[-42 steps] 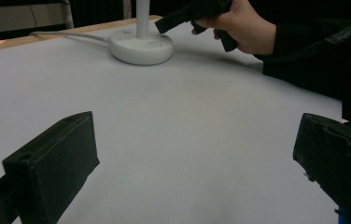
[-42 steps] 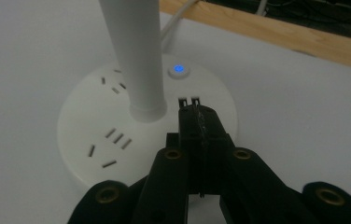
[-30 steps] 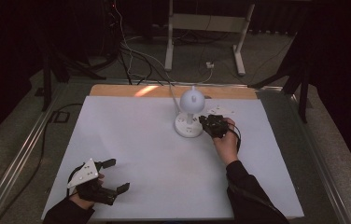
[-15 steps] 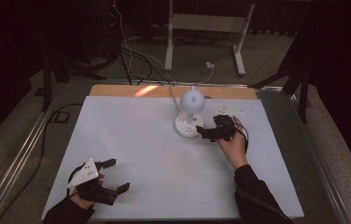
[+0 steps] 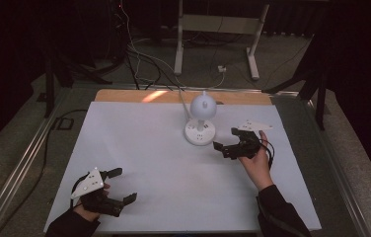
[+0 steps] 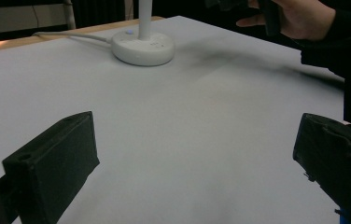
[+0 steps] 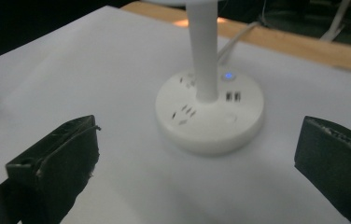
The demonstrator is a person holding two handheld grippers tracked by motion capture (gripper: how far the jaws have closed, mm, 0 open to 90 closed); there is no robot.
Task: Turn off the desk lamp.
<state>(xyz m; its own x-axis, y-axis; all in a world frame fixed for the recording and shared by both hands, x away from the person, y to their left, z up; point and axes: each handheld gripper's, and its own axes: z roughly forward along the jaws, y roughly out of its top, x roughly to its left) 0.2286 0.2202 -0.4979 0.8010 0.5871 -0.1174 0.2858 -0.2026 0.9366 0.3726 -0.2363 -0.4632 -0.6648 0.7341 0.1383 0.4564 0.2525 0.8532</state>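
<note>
Lamp head: cut off by the top edge in the right gripper view, stem rising out of frame.
Base markings: too blurred to read.
Right hand: cropped at the top edge.

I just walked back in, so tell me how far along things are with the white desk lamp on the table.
Nothing looks done yet: the white desk lamp with round base stands upright on the white table cover, a blue light on its base. In hand: the right gripper, open and empty, sits beside the base, jaws toward it, not touching. The left gripper rests open near the front edge. Any handling of the lamp remains.
</note>
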